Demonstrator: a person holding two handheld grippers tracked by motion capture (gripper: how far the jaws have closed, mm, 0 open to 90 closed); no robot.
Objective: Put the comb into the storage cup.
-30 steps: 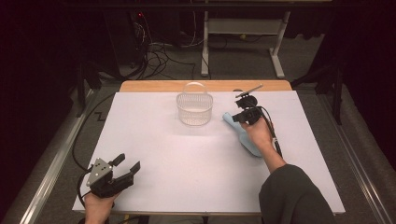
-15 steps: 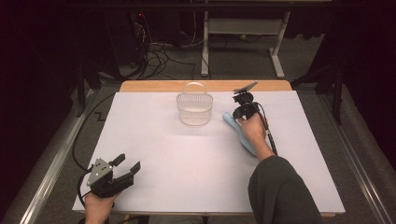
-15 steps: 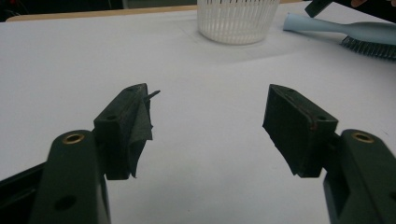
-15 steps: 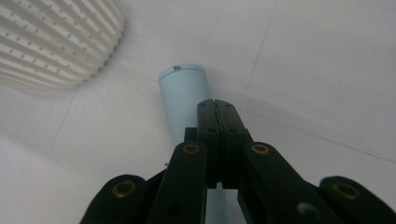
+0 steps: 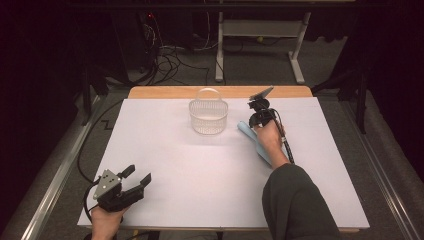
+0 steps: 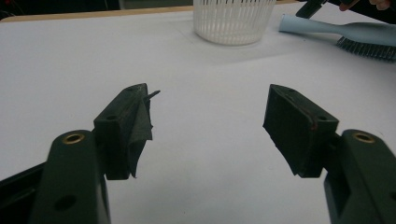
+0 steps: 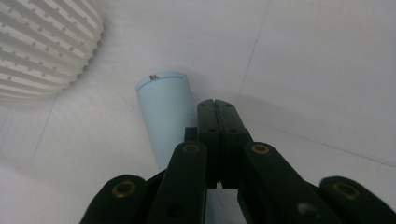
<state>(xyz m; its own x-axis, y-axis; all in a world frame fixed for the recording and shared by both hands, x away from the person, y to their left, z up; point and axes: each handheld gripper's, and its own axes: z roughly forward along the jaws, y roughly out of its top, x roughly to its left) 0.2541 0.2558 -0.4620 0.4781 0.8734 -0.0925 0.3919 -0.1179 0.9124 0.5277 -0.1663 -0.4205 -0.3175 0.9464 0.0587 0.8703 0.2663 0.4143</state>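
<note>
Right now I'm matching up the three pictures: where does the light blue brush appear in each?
High view: light blue brush right of centre, partly under the right hand.
Left gripper view: top right corner, lying flat.
Right gripper view: handle end at centre, beside the shut jaws.
Shared landmark: the white basket next to it.

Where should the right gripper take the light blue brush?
On the handle of the light blue brush, from above, jaws across its width. It lies flat, bristles at the far end from the white basket; the right gripper is shut above the handle's tip.
</note>
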